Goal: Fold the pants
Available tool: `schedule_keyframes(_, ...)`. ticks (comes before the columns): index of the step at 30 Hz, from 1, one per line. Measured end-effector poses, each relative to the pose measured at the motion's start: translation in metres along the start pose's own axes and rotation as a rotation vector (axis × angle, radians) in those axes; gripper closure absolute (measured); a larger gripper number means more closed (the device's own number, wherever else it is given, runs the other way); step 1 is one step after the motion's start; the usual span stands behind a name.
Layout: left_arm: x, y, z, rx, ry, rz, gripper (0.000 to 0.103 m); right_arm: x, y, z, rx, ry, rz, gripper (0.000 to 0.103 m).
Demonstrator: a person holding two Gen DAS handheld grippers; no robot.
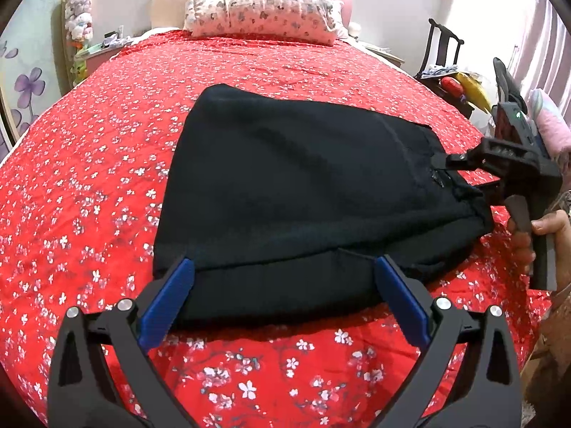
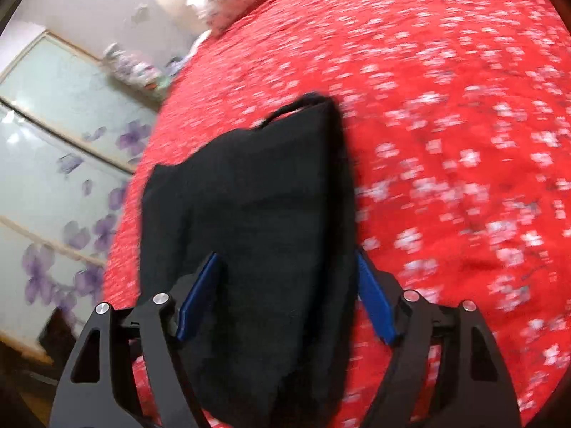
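Right now my left gripper (image 1: 283, 299) stands spread wide at the bottom of the left wrist view, its blue pads (image 1: 167, 303) straddling the near edge of the black pants (image 1: 285, 192) without pinching it. My right gripper (image 2: 287, 296) is also spread, the folded cloth running between its pads in the lower middle of the right wrist view; I see no squeeze on the fabric. In the left view the same tool enters from the right edge, its tip at the bundle's right end, a hand (image 1: 535, 235) on the handle.

The pants lie as a folded dark bundle in the middle of the red flowered bedspread (image 1: 107, 178), with a pillow (image 1: 260, 14) along the top of the frame.

My worry is the right side: that view is smeared, so the tool is moving, and a pad could catch only the top layer and drag the fold open. If I close either gripper carelessly it may also pinch the bedspread underneath along with the cloth. Uneven lifting by the two hands would skew the bundle.

As for writing, I can read no brand, label or text anywhere; the pants show none.
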State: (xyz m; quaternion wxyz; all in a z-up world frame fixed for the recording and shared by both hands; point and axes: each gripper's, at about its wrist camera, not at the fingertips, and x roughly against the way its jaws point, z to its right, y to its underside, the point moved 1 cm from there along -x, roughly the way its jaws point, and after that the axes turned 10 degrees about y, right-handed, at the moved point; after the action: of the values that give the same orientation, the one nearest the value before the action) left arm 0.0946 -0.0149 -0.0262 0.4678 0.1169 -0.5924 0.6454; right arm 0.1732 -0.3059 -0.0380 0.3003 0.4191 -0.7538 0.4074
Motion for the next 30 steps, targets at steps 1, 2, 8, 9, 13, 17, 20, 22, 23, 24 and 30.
schedule_keyframes(1, 0.0, 0.001, 0.0, 0.001, 0.001, 0.001, 0.002, 0.004, 0.001, -0.01, 0.04, 0.005, 0.014, 0.025)
schedule_keyframes(2, -0.001, 0.002, -0.001, 0.004, 0.001, 0.003, 0.002, 0.007, 0.001, -0.017, 0.07, 0.014, 0.025, 0.025)
schedule_keyframes(8, -0.001, 0.004, -0.003, 0.006, 0.008, 0.007, 0.002, 0.008, -0.001, -0.01, 0.062, 0.001, 0.032, 0.026)
schedule_keyframes(9, 0.0, 0.005, -0.004, 0.004, 0.009, 0.006, 0.002, 0.003, -0.002, 0.003, 0.002, -0.009, 0.011, 0.026)
schedule_keyframes(13, 0.004, 0.005, -0.003, 0.005, 0.02, 0.015, 0.002, -0.005, -0.001, 0.029, -0.115, -0.102, -0.011, 0.026)
schedule_keyframes(17, 0.015, 0.004, -0.011, 0.051, 0.064, 0.041, 0.002, 0.0, -0.001, 0.012, -0.034, -0.114, 0.002, 0.026)
schedule_keyframes(20, 0.028, 0.003, -0.023, 0.102, 0.075, 0.079, 0.002, 0.0, 0.002, 0.003, 0.043, -0.055, 0.018, 0.03)
schedule_keyframes(22, 0.036, 0.001, -0.032, 0.129, 0.064, 0.103, 0.002, -0.007, 0.001, 0.017, -0.039, -0.073, -0.011, 0.04)
schedule_keyframes(23, 0.039, 0.0, -0.036, 0.139, 0.056, 0.112, 0.002, -0.005, 0.001, 0.018, -0.05, -0.079, 0.001, 0.046)
schedule_keyframes(24, 0.044, -0.003, -0.041, 0.149, 0.047, 0.124, 0.002, 0.0, 0.001, 0.016, -0.036, -0.067, 0.021, 0.049)
schedule_keyframes(30, 0.058, -0.014, -0.071, 0.204, -0.014, 0.158, 0.002, 0.029, 0.02, -0.044, 0.271, 0.193, 0.206, 0.06)
